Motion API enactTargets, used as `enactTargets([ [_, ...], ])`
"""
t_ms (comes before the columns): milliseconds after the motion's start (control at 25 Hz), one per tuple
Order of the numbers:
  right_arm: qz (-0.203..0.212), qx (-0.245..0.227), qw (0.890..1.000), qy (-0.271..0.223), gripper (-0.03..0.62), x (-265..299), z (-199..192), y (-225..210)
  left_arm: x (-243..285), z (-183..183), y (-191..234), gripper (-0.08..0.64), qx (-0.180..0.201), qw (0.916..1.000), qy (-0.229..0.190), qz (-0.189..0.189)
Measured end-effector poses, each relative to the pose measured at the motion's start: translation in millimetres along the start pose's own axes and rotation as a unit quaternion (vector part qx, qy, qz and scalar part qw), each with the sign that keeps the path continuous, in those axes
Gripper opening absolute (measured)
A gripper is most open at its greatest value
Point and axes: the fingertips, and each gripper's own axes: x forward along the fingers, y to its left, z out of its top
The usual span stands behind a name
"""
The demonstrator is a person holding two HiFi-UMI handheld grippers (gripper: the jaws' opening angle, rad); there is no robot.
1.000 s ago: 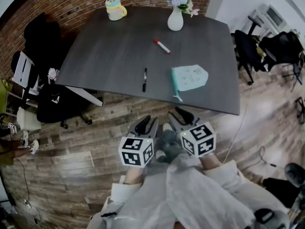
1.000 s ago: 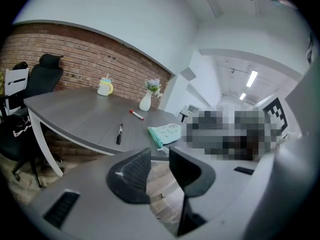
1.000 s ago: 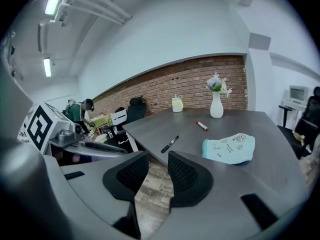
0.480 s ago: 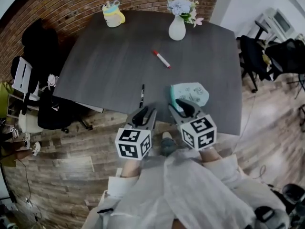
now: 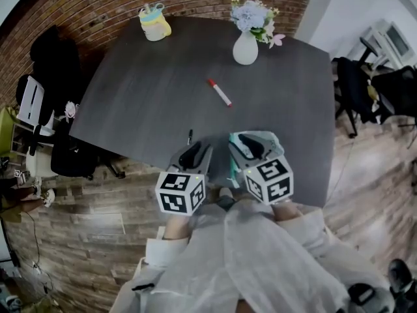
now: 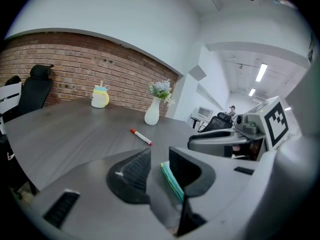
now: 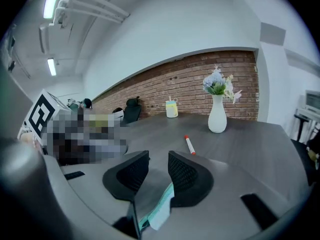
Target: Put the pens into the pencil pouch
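The red-capped pen (image 5: 219, 92) lies at eleven o'clock from the pouch (image 5: 272, 141), the black pen (image 5: 189, 135) at its nine o'clock near the surface (image 5: 143, 90) edge, where our left gripper (image 5: 195, 151) and right gripper (image 5: 251, 145), fingers apart and empty, could knock it off.

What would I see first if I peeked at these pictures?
Two black grippers with black-and-white marker cubes stand out: the left gripper and right gripper hover open at the near edge of the dark grey wooden table, the right one over a mint-green fabric pencil pouch. A white marker pen with a red cap lies mid-table, and a white vase of pale flowers stands at the far edge.
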Motion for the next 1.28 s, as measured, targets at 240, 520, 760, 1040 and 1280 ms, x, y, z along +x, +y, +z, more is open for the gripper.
enactTargets([
  [240,0.005,0.005,1.0,0.015,0.101,5,-8,-6,10,-3,4,0.096,-0.008,0.9999,0.009,0.003],
  [520,-0.009,0.013,1.0,0.024,0.101,14,-8,-15,20,-2,13,0.096,-0.003,0.9997,0.024,-0.006],
  [760,-0.033,0.029,0.998,0.043,0.101,22,-12,-22,26,-2,29,0.097,0.002,0.9988,0.044,-0.021],
  [1040,-0.043,0.04,0.995,0.075,0.101,29,-26,-18,31,-6,45,0.096,0.0,0.9974,0.062,-0.035],
  [1280,-0.053,0.039,0.992,0.108,0.103,30,-47,-18,33,-21,49,0.096,-0.008,0.9958,0.081,-0.042],
])
